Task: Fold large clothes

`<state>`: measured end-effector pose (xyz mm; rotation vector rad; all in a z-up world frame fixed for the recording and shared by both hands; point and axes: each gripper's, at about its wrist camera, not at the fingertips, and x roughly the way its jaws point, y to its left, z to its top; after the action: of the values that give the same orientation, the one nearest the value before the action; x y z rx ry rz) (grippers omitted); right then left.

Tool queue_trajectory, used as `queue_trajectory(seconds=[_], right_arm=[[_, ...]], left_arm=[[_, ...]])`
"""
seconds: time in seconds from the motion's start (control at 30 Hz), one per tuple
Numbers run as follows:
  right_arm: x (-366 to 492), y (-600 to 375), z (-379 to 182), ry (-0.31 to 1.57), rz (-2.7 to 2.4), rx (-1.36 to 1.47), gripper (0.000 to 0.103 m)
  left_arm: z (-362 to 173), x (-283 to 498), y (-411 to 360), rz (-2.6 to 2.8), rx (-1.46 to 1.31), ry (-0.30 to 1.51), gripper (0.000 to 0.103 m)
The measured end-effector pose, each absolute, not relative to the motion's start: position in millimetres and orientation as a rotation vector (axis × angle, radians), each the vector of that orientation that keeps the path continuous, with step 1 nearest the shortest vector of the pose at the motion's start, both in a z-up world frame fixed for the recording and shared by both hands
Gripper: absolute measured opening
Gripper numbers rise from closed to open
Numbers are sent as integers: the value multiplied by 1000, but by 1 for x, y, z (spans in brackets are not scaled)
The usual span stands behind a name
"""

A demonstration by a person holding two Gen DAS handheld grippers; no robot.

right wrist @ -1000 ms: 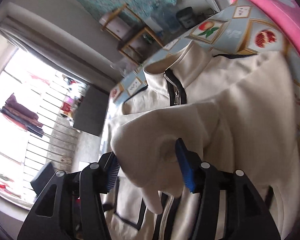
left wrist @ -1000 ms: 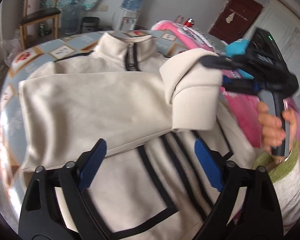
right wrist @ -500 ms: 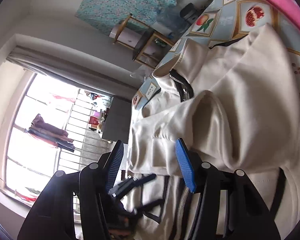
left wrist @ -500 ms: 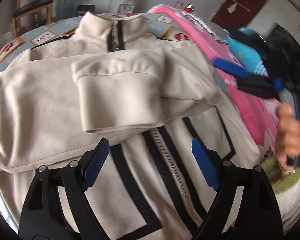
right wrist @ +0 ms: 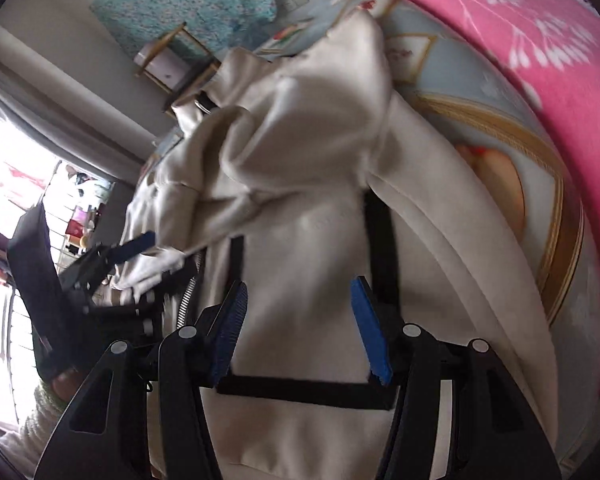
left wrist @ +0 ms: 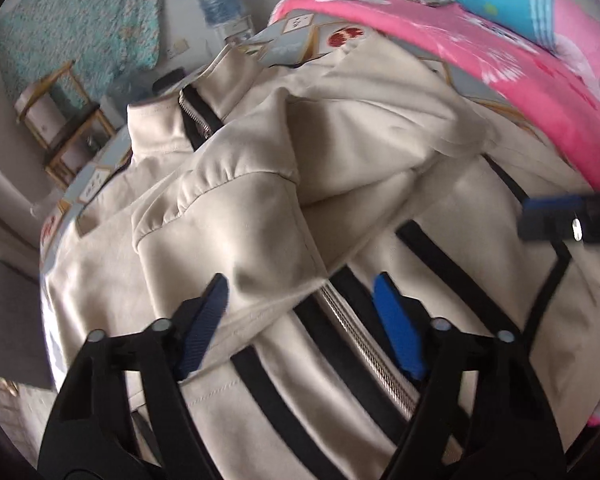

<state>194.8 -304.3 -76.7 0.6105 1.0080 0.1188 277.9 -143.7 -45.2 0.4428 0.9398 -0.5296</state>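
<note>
Nearest the left gripper (left wrist: 300, 320), the cream zip-up jacket (left wrist: 260, 380) lies front-up on the patterned tablecloth (left wrist: 300, 28), its metal zipper (left wrist: 364, 344) running between the blue pads. A second ago the right-side sleeve hung pinched in the right gripper; now that sleeve (left wrist: 228, 224) lies folded across the chest, its cuff end just ahead of the left pad, so both sleeves look to be in and the body fold is probably next. The left gripper's jaws have just been closing but stand apart, with only the flat jacket front and the cuff's edge in the gap, nothing pinched. The right gripper (right wrist: 300, 328) has let the sleeve go and come lower over the jacket's right front panel; its jaws are half apart, straddling the cloth and black trim (right wrist: 304, 390) without clamping it. Farther off, the collar (left wrist: 160, 128) points away, and a pink blanket (left wrist: 520, 80) lies beside the jacket.
</note>
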Motion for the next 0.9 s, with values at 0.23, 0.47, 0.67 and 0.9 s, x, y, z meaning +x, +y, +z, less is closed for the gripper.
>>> queue_trajectory(seconds=[0.23,0.47,0.67,0.9], right_arm=[[196,-302,-81,994,119,589,53],[190,-304,-79,986,126,596,53],[192,-306,-76,1000,129,591,53],[189,-303,-75,1003,129,559,53]], left_arm=[[-51,306,-133,-523,320,1009,44],[-22,299,-124,-598,346,956,13],[18,298,-96,-507,517,814,10],[48,276,-16,-448,552,809,16]])
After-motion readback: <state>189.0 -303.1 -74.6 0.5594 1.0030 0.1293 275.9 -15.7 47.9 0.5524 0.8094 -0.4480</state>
